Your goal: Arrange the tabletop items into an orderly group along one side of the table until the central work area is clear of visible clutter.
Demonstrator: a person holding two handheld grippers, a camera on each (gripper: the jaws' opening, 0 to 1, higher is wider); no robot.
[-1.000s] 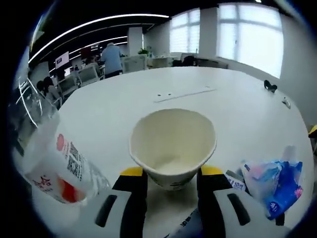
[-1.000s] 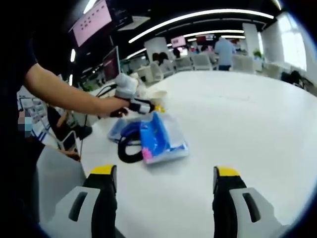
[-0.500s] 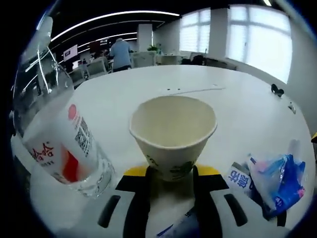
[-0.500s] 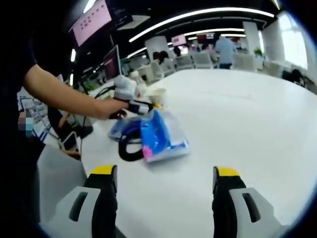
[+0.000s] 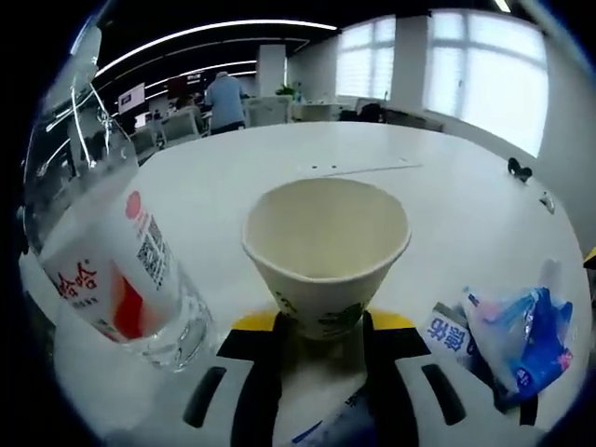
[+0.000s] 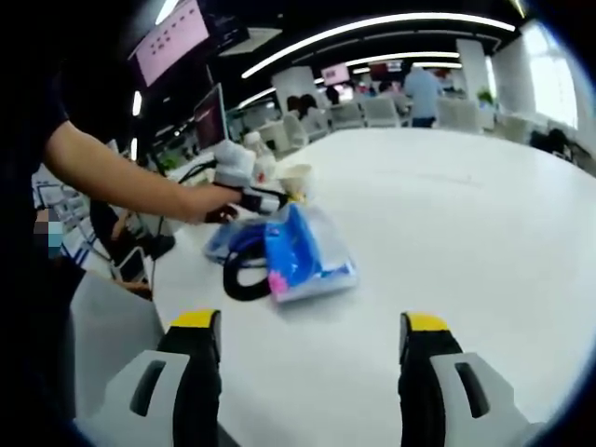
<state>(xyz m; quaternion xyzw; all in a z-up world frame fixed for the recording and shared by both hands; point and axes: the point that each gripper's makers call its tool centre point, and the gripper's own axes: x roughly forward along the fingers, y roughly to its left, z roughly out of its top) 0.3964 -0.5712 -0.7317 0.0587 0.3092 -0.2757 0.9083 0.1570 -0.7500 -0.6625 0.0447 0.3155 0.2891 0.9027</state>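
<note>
Your left tongs grip the paper cup at its base, cup upright w/ empty inside. Clear water bottle w/ red-white label stands just beside it at the table edge; blue-white plastic packet lies on the cup's other side. Your right tongs are spread wide, nothing btwn them, held over bare table well apart from the packet, which rests against a black cable coil.
</note>
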